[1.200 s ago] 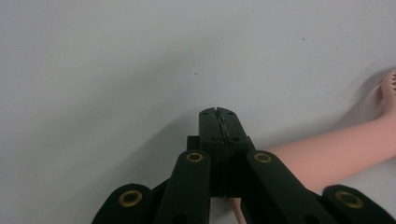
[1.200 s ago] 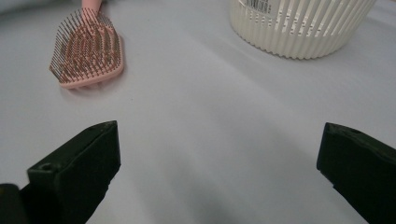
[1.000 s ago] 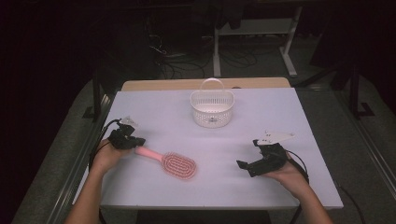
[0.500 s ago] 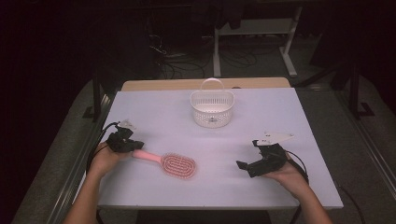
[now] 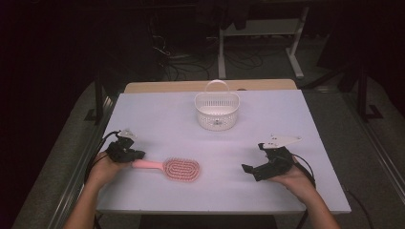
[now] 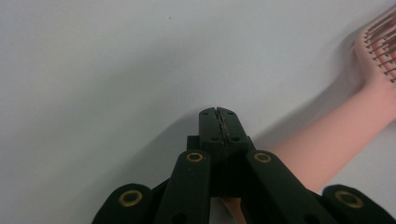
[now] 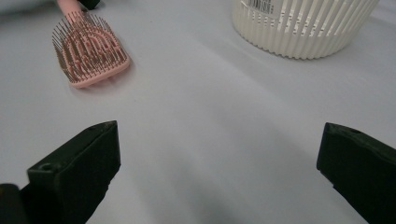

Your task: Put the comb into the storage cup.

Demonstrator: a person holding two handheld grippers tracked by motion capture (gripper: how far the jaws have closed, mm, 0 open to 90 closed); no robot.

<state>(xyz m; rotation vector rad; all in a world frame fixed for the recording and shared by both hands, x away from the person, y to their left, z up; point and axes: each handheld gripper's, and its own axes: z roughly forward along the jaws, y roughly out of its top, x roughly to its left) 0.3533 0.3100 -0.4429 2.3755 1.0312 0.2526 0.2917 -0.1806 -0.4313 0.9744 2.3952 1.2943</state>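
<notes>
A pink hairbrush (image 5: 181, 169) lies bristles up on the white table (image 5: 157, 119), at the near left, with its handle pointing left. My left gripper (image 5: 137, 155) is at the handle's end. In the left gripper view its jaws (image 6: 218, 112) are shut tip to tip with nothing between them, and the pink handle (image 6: 336, 140) runs beside them and under the gripper. My right gripper (image 5: 250, 171) rests at the near right, pointing left with its jaws open wide (image 7: 219, 144). Ahead of it I see the brush head (image 7: 91, 51) and bare table.
A white slatted basket (image 5: 217, 112) with a raised handle stands at the back centre of the table; its wall (image 7: 303, 28) shows in the right gripper view. A wooden board edge (image 5: 210, 86) lies behind the table. The surroundings are dark floor with cables.
My left gripper has shifted slightly toward the near edge, and the brush handle has swung that way with it. The brush head and the right gripper have stayed put.
</notes>
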